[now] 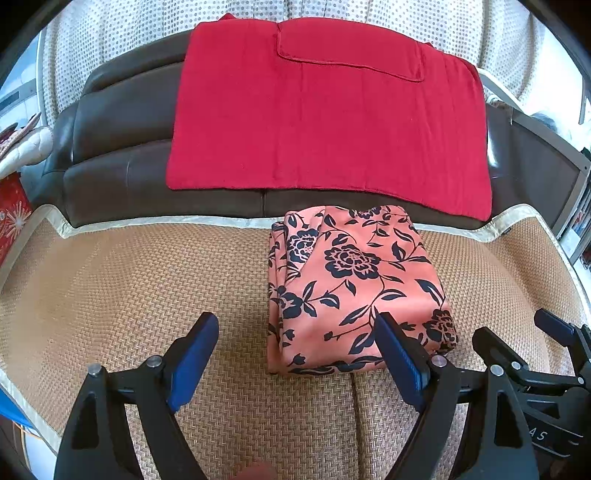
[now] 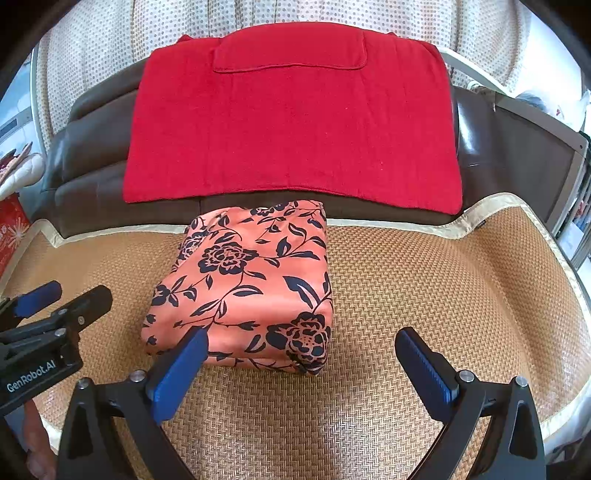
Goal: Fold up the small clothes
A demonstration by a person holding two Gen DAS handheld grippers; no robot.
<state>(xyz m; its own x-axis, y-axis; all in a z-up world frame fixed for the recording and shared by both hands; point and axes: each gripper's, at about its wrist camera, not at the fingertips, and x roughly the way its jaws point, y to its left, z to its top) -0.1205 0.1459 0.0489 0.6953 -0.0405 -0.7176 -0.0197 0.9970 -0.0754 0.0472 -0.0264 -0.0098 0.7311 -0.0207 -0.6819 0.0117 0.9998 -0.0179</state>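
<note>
I see the floral garment (image 1: pixel 354 288) folded into a compact bundle on the woven mat (image 1: pixel 147 295), its far edge against the sofa backrest (image 1: pixel 122 122). My left gripper (image 1: pixel 295 332) and right gripper (image 2: pixel 301 347) are both spread, holding nothing.

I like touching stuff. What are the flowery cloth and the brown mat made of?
The flowery cloth looks like thin, smooth, slightly shiny fabric, maybe satin or polyester: soft sheen, soft folds. The mat looks like woven rattan or bamboo: zigzag weave, shiny cream cloth edging.

A home living room: leather sofa (image 1: pixel 122 110), woven seat mat (image 1: pixel 147 280), dotted curtains (image 1: pixel 110 33).
</note>
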